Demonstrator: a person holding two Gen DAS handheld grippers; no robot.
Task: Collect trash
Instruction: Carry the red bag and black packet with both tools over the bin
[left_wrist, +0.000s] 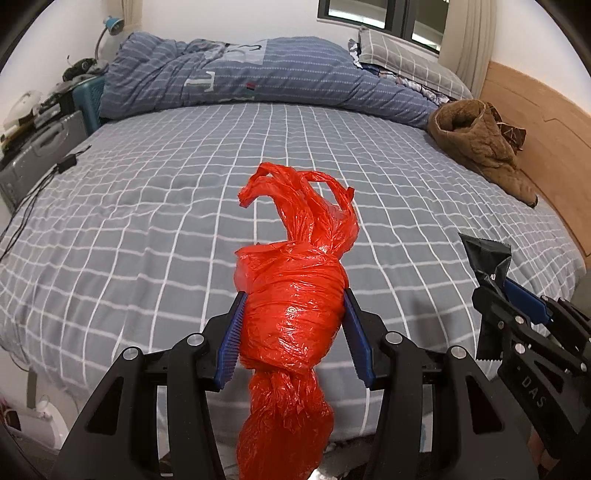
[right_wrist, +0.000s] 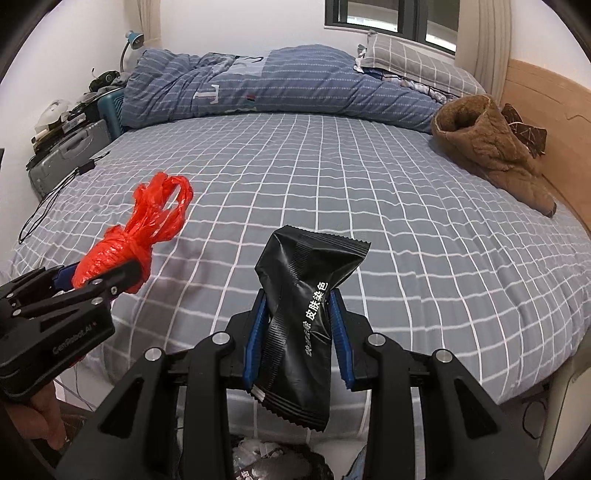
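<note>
A knotted red plastic bag (left_wrist: 291, 317) is clamped between the blue pads of my left gripper (left_wrist: 293, 299), held above the near edge of the bed; its loose handles stick up ahead. The same red plastic bag (right_wrist: 122, 247) and left gripper (right_wrist: 99, 277) show at the left of the right wrist view. My right gripper (right_wrist: 299, 299) is shut on a crumpled black foil wrapper (right_wrist: 303, 317) with white print. In the left wrist view the right gripper (left_wrist: 502, 295) holds that black wrapper (left_wrist: 489, 258) at the right edge.
A grey checked bed sheet (right_wrist: 369, 206) fills both views. A blue striped duvet (right_wrist: 277, 85) and pillows lie at the back, a brown fleece garment (right_wrist: 487, 147) at the right by the wooden headboard. A cable (left_wrist: 40, 184) and suitcase (right_wrist: 70, 151) sit left. Some litter (right_wrist: 266, 458) shows below.
</note>
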